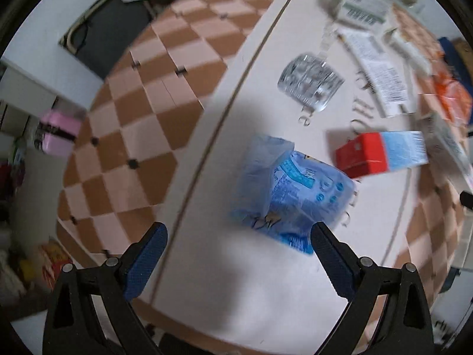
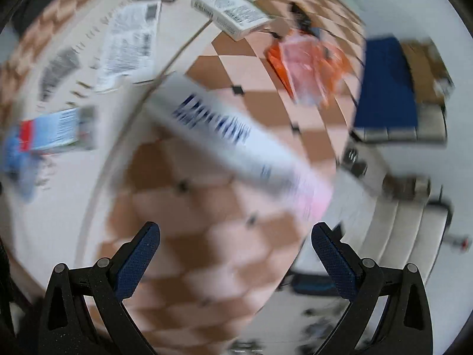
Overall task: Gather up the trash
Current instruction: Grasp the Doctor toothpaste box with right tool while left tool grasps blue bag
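Nearest the left wrist lens: left tool (image 1: 238, 236), blue-padded fingers (image 1: 147, 263) spread wide apart, nothing between them, hovering over a white mat (image 1: 266, 295) laid on a checkered floor (image 1: 142, 124). Just beyond the gap, slightly right of centre, a crumpled blue plastic wrapper (image 1: 291, 195) lying on the mat, close to the right finger but not touching it as far as can be told. Farther off, a clear crushed plastic bottle (image 1: 310, 84). Right of the wrapper, a red-and-blue carton (image 1: 381, 155) on its side; beyond it a printed paper sheet (image 1: 378, 74) and a green-and-white box (image 1: 360, 3) at the far end. At the far right edge, an orange plastic bag (image 1: 452, 100).

Same stance in the right wrist view: right tool (image 2: 236, 236) with fingers (image 2: 139, 260) held well apart and empty, above bare floor tiles. Heavy blur throughout. Ahead of the gap, a long white box with blue lettering (image 2: 224, 139) lying slantwise, its far end at the mat edge. Far right, a blue cushion (image 2: 384, 85) against a wall.
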